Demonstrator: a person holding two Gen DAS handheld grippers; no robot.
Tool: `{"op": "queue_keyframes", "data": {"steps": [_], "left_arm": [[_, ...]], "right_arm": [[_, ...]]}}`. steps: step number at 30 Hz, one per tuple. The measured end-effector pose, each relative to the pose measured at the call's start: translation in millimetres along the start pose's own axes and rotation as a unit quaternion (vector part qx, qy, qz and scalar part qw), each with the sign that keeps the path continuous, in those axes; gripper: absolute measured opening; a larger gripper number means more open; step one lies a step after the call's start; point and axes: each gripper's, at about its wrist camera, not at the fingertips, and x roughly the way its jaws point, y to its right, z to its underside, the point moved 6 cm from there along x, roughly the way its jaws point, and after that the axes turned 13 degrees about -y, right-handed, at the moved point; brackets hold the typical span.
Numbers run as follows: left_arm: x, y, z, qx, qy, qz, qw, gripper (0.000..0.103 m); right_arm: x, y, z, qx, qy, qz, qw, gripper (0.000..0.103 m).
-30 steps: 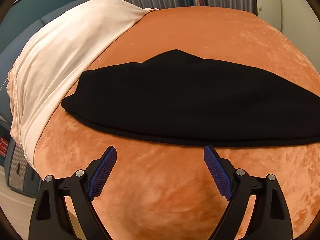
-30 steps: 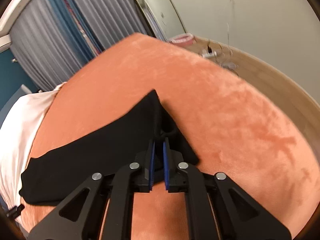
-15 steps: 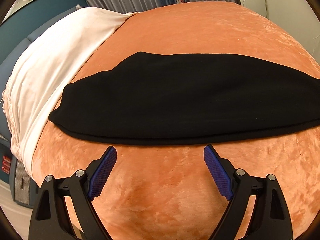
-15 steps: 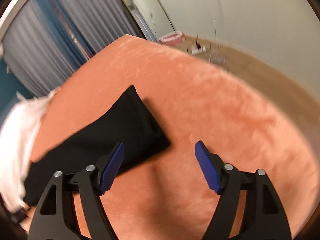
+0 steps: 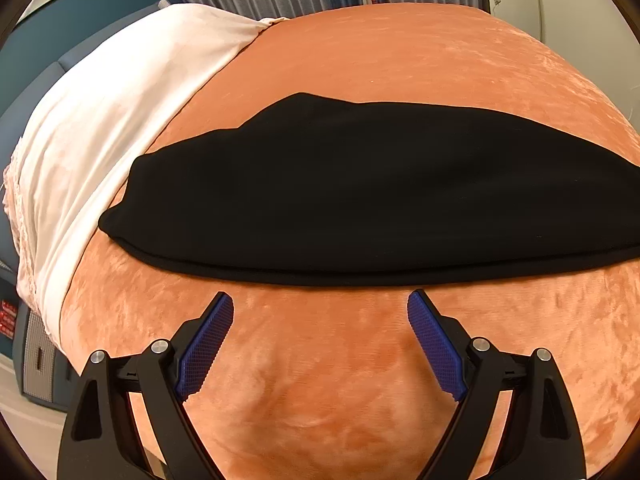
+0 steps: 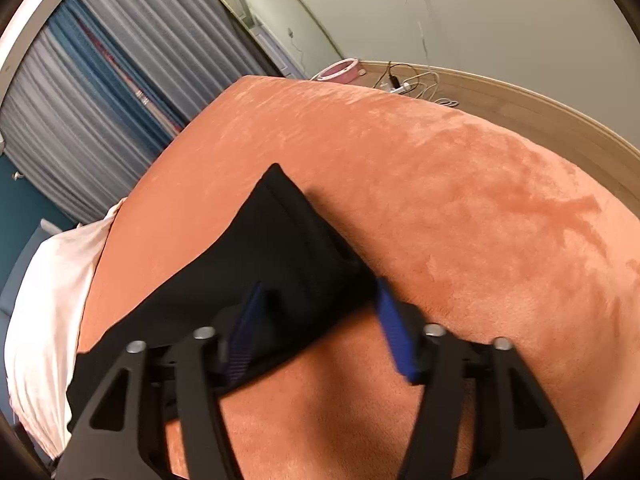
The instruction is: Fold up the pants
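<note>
Blue ribbed pads line both fingers of the left gripper [image 5: 320, 308], which stands wide apart, released and holding nothing. It hovers over bare orange plush, with its fingertips just short of the near hem of the black pants [image 5: 360, 200] and not touching them. The right gripper [image 6: 318, 300] is also spread and grasps nothing. Its left pad [image 6: 246, 332] lies over the black cloth near one end of the garment, and its right pad [image 6: 394, 332] sits at the corner of that end, over the orange cover. Whether either pad presses on the fabric cannot be told, since this view is somewhat blurred.

The pants lie flat on the bed [image 5: 400, 60] as a long, dark, folded band stretched across the orange velvet cover. In the left wrist view the rounded end lies toward the left and the rest runs off to the right. In the right wrist view the end nearest the gripper shows a stitched band, and the garment tapers away toward the lower left.

A white sheet [image 5: 120, 120] covers the far-left side of the bed, beside the rounded end of the pants but apart from it. Grey and blue curtains [image 6: 100, 80] hang behind the bed. Along the pale wall a wooden ledge [image 6: 520, 100] carries a pink ring-shaped object [image 6: 340, 70] and some white cables [image 6: 420, 84].
</note>
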Motion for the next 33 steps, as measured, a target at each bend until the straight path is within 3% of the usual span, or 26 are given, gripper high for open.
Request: {"op": "queue_keyframes", "data": {"steps": [3, 29, 33], "left_arm": [[2.7, -7.1, -1.2, -0.004, -0.002, -0.001, 1.0000, 0.086], [9.5, -29.0, -0.5, -0.023, -0.005, 0.007, 0.9997, 0.086], [10.3, -33.6, 0.6, -0.025, -0.005, 0.008, 0.9996, 0.086]], "right_arm": [[3.2, 5.1, -0.2, 0.029, 0.000, -0.027, 0.999, 0.026], [2.4, 0.2, 9.9, 0.038, 0.016, -0.030, 0.999, 0.029], [0.3, -4.8, 11.0, 0.030, 0.019, -0.034, 0.999, 0.020]]}}
